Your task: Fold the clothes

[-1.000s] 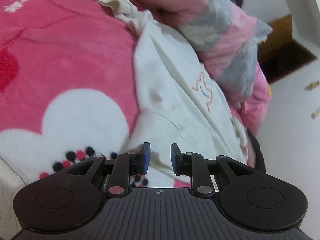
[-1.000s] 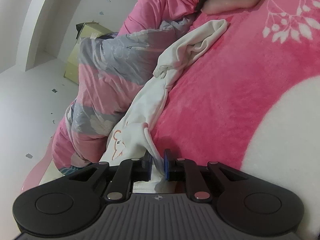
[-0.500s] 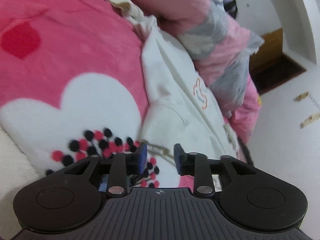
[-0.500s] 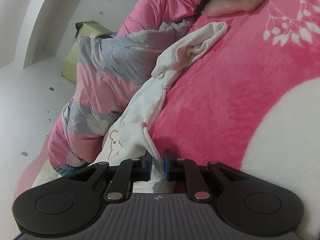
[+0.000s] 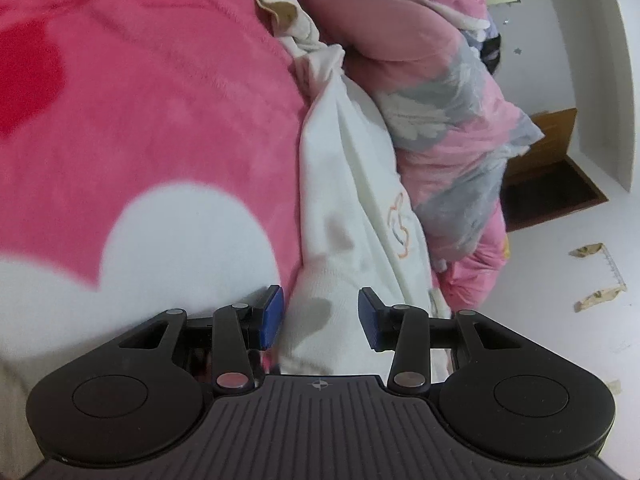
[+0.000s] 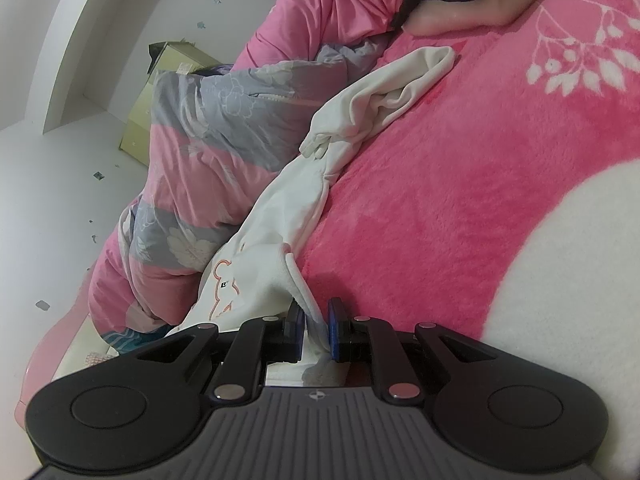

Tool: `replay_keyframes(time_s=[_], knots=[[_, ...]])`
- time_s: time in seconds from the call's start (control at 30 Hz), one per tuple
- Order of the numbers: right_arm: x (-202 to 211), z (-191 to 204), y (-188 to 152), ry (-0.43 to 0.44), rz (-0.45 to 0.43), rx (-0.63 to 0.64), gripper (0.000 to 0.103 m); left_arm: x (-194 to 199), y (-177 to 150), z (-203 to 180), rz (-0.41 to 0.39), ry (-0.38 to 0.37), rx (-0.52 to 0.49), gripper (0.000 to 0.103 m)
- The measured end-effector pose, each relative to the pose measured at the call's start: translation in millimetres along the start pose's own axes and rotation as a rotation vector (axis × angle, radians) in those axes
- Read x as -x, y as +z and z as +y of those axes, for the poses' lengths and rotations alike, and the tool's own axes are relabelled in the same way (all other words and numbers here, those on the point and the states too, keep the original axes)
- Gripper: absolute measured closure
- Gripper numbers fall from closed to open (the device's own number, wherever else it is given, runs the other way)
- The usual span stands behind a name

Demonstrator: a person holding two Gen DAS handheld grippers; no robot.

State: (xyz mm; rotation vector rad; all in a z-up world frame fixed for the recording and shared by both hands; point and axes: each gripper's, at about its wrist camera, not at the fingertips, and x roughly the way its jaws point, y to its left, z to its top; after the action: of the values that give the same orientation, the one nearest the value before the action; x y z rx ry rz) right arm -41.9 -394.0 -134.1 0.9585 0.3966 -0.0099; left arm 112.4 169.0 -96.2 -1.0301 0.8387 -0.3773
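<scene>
Garment: 1 white garment (image 5: pixel 352 184), printed with a small outlined cartoon figure, lies in a long crumpled strip on the bed, running along the seam between the pink blanket (image 5: pixel 160 112) and the bunched pink-and-grey quilt (image 5: pixel 452 128).
Condition: not spread flat; twisted and gathered near its middle, the far end (image 6: pixel 416 76) rumpled on the blanket. No fold visible anywhere.
Right tool (image 6: pixel 316 330): jaws close together, clamped on an edge of the white garment, cloth pinched between the blue pads.
Left tool (image 5: pixel 320 318): jaws apart, having just been opening; a ribbed corner of the garment lies between them, but the pads do not press on it.
Bystander: a person's bare limb (image 6: pixel 472 12) rests on the blanket beyond the garment's far end, well apart from both tools.
Done: 1 end secured; second end reached but not gripped.
Left, in my judgement: close the left tool on its corner, pull the garment clear of the quilt, lay it flat on the blanket, then make every fold.
Progress: very early; all folding outstanding.
</scene>
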Motion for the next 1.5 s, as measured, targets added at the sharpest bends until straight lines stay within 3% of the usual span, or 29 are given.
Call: replay_keyframes(time_s=[0.23, 0.3, 0.37, 0.53, 0.73, 1.0, 1.13, 1.27, 1.5], knots=[[0, 0, 0, 0.000, 0.000, 0.001, 0.091, -33, 30, -9, -0.014, 0.071, -0.051, 0.065], [0, 0, 0, 0.000, 0.000, 0.001, 0.091, -40, 35, -13, -0.027, 0.098, -0.078, 0.070], [-1, 0, 0, 0.000, 0.001, 0.003, 0.091, -45, 39, -17, -0.040, 0.123, -0.103, 0.094], [-1, 0, -1, -0.001, 0.002, 0.004, 0.090, -26, 47, -30, -0.078, 0.135, -0.154, 0.103], [-3, 1, 0, -0.004, 0.003, 0.005, 0.090, -3, 70, -28, -0.162, 0.224, -0.207, 0.103], [-3, 1, -1, 0.000, 0.003, 0.004, 0.090, -6, 48, -23, -0.003, 0.133, -0.198, 0.098], [-2, 1, -1, 0.007, 0.002, 0.000, 0.088, -23, 40, -30, 0.040, 0.171, -0.212, 0.069], [-3, 1, -2, 0.011, 0.002, -0.001, 0.088, -40, 33, -37, 0.062, 0.208, -0.230, 0.069], [-2, 2, -1, -0.006, 0.013, 0.001, 0.088, -28, 23, -40, 0.076, 0.208, -0.247, 0.069]])
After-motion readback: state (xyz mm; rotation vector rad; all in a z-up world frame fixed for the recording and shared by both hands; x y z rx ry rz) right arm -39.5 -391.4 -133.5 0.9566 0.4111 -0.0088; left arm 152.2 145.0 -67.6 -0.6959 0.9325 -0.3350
